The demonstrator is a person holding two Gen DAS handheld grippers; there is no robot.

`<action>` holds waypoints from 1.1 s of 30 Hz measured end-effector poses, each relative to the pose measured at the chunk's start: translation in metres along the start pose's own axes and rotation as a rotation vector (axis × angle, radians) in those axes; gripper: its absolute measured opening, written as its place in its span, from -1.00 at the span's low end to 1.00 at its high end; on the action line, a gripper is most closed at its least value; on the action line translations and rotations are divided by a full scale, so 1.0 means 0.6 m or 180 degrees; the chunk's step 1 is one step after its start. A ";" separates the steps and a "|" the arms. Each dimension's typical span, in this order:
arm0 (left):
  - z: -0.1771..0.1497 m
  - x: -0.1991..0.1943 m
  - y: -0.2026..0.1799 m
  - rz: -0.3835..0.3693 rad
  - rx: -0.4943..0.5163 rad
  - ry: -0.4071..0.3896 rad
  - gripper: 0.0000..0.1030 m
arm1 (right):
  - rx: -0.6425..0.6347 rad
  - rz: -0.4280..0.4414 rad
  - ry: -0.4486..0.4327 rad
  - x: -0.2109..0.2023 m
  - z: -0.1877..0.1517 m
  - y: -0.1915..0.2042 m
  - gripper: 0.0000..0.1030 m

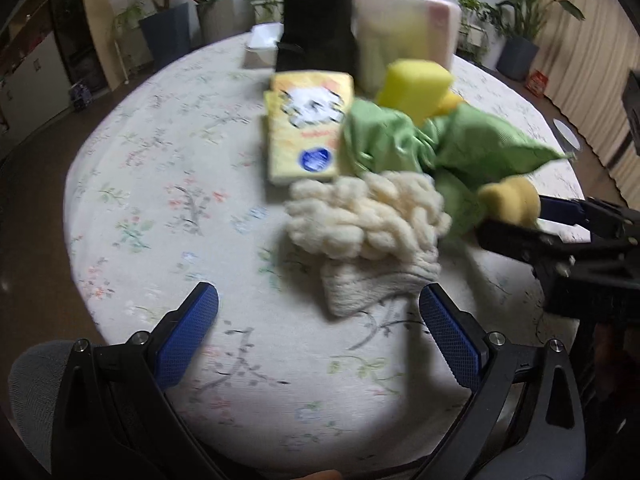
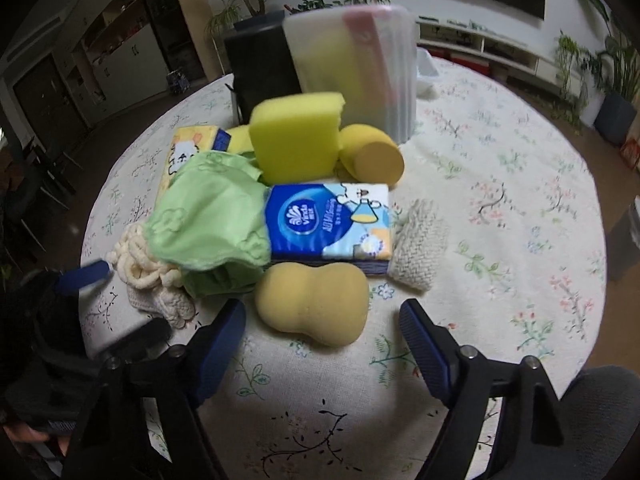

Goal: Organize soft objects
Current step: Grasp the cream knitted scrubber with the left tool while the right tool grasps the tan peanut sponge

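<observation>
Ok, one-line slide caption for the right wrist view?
Open right gripper above a peanut-shaped sponge, beside a blue tissue pack and green cloth.

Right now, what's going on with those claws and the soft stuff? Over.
Both claws open, empty. Right claw closing in around peanut sponge, not touching. Left claw short of mitt. Green cloth crowds alongside.

I was working in a home living room: potted plants (image 1: pixel 524 12), curtains (image 1: pixel 592 52), a floral-clothed bench (image 1: pixel 168 200), low shelving (image 2: pixel 492 46).

The counter (image 2: pixel 500 152) wears a white floral cloth. The sponge (image 2: pixel 296 142) is bright yellow, the cloth (image 2: pixel 208 224) pale green, the tissue pack (image 2: pixel 328 224) blue, the mitt (image 1: pixel 360 220) cream.
</observation>
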State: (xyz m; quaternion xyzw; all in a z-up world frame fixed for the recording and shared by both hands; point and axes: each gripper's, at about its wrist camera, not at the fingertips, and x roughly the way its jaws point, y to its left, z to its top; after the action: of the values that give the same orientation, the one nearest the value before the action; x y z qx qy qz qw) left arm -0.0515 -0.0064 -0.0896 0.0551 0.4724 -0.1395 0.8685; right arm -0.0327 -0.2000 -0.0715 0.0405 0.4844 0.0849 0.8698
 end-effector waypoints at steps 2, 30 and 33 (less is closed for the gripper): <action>0.002 0.004 -0.005 -0.0007 -0.0025 0.0019 0.97 | 0.0000 0.0016 -0.0012 0.003 0.000 -0.001 0.49; 0.003 -0.006 0.017 -0.0043 -0.0326 -0.0190 -0.44 | -0.0114 0.0101 -0.0202 -0.006 -0.004 0.011 -0.02; 0.000 -0.011 0.012 -0.0116 -0.0306 -0.0204 -0.51 | -0.0104 0.0103 -0.0231 -0.011 -0.006 0.009 -0.03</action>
State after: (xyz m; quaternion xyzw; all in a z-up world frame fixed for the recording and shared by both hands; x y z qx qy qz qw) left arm -0.0527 0.0019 -0.0844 0.0001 0.4514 -0.1341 0.8822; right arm -0.0399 -0.1962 -0.0669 0.0372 0.4503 0.1054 0.8859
